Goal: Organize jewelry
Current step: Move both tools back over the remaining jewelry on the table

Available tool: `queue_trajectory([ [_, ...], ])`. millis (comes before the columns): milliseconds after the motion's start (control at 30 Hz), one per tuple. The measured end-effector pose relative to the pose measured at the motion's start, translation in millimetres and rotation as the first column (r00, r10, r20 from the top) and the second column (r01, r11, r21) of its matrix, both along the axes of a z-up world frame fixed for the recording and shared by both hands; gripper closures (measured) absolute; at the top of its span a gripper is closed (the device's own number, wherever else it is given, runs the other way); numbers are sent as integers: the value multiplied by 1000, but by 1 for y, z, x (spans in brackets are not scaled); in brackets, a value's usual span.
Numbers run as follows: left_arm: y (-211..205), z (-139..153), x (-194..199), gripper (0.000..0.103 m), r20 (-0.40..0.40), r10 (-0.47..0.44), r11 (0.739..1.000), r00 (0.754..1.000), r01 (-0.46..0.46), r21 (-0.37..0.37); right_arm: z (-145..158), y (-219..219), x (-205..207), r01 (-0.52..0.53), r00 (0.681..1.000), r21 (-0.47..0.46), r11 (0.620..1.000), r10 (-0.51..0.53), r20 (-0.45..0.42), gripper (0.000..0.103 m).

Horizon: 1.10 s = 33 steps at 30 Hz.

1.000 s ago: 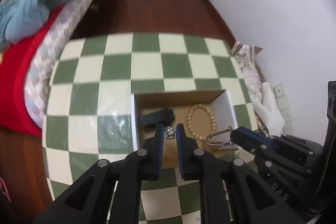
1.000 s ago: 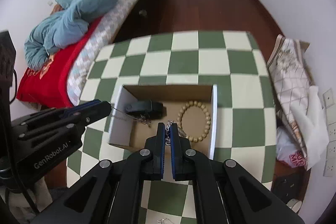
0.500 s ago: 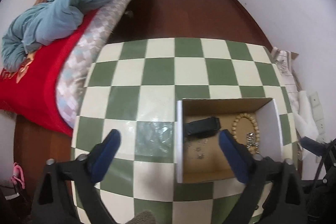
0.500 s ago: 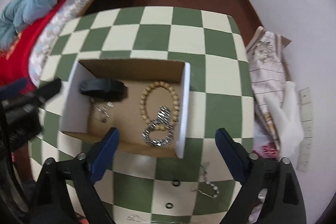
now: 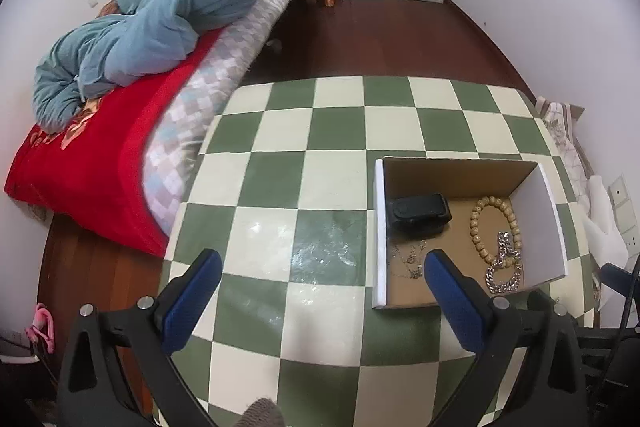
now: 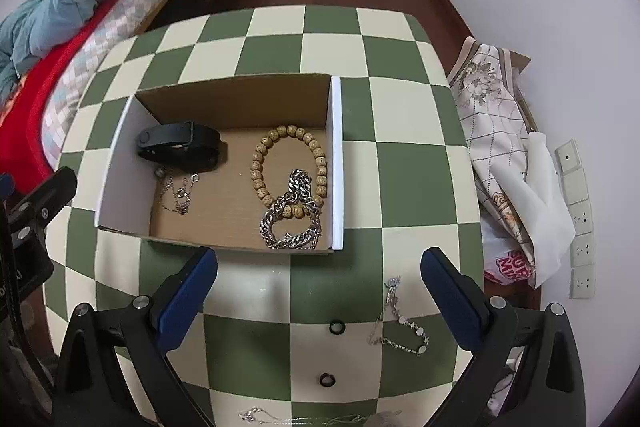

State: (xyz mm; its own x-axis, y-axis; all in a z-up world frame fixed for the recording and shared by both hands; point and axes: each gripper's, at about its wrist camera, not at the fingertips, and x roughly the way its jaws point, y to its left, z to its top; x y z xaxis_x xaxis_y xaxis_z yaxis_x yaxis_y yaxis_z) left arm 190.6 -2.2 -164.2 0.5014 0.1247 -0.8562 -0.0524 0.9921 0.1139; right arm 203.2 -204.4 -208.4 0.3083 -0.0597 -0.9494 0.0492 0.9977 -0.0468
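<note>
Inside the box (image 6: 338, 163), chain bracelet (image 6: 292, 217) dropped, both grippers' fingers (image 6: 186, 295) (image 5: 192, 301) now spread wide, empty, pulled back.

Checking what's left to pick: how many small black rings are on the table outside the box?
2, both in the right wrist view: one black ring beside the loose silver bracelet, the other nearer the camera. More may hide under the claws.

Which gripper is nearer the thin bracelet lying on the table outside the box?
Right. The right gripper hangs open just above the thin bracelet, which lies between its jaws. The left gripper is off past the box, on its far side.
</note>
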Motion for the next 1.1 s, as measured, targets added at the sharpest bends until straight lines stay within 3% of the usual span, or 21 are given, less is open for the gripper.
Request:
queue_trajectory([
  [533,5,56,-60,0,142,-4,1000,990,5,-2,70,5,-54,8,981,-19,1000,-5,194,0],
  [767,5,77,-84,0,178,-4,1000,984,8,-23,102,6,-81,-1,965,31,1000,-7,264,0],
  [933,-3,60,-99,0,124,-1,1000,992,2,-10,97,-11,-106,8,972,94,996,-30,233,0],
  [1100,-28,3,-115,0,-2,-50,998,999,50,45,51,-47,-128,72,991,114,991,-84,104,4],
])
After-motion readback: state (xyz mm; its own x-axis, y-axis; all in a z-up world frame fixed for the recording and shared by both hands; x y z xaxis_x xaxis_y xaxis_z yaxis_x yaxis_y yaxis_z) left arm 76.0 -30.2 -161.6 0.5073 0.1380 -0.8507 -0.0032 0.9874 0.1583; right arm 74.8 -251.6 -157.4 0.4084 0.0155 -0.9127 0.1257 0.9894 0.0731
